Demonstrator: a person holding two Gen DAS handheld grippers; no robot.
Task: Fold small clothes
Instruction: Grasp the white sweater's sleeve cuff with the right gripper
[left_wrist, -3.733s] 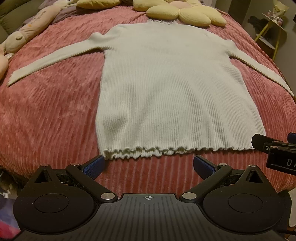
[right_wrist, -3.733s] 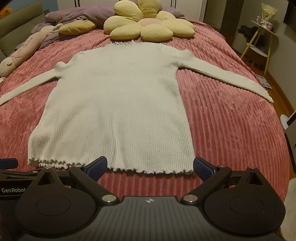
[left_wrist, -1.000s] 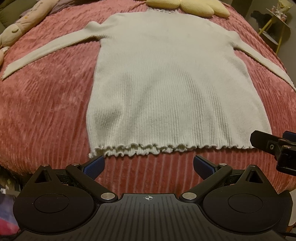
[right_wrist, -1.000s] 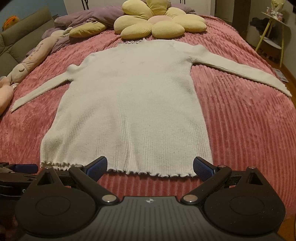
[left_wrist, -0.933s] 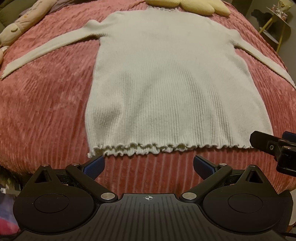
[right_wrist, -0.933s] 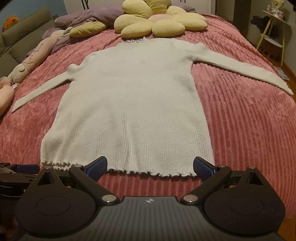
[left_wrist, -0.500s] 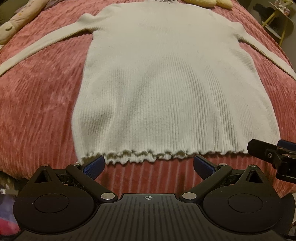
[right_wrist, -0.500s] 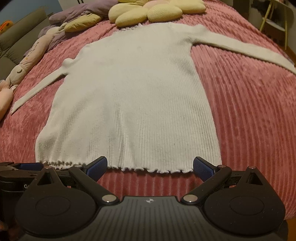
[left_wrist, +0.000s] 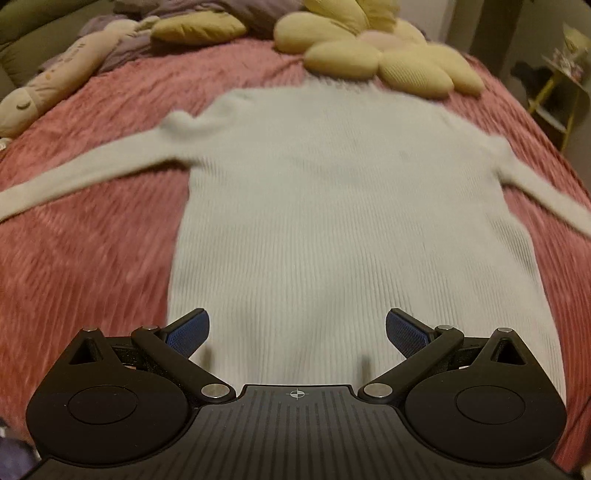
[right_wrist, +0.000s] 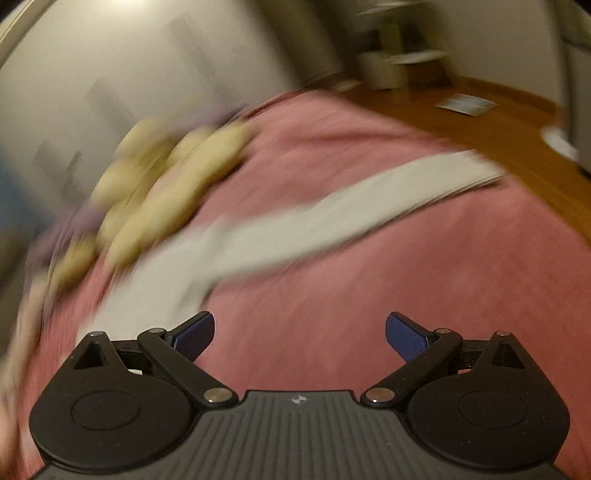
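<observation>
Nearest the lenses, the left gripper (left_wrist: 294, 328) and the right gripper (right_wrist: 300, 329) are both standing with their blue-padded jaws spread wide and nothing between them. Just beyond the left gripper, the pale ribbed long-sleeved knit sweater (left_wrist: 332, 221) is lying flat and face-up on the pink corduroy-ribbed bedspread (left_wrist: 92, 240); its lower body is filling the gap between the jaws, and the hem is hidden beneath the tool. The right wrist view, heavily blurred, is showing bare bedspread (right_wrist: 406, 277) between the jaws, with the sweater's right sleeve (right_wrist: 351, 214) stretching out diagonally farther off, well apart from the pads. Farther still, the yellow flower-shaped cushion (left_wrist: 380, 48) is resting at the collar end, and a beige plush toy (left_wrist: 48, 96) is lying at the far left edge. Judged from this layout, no fold has yet been made: both sleeves are extended and the body is unfolded, so the whole folding sequence is remaining, probably beginning with a sleeve.
</observation>
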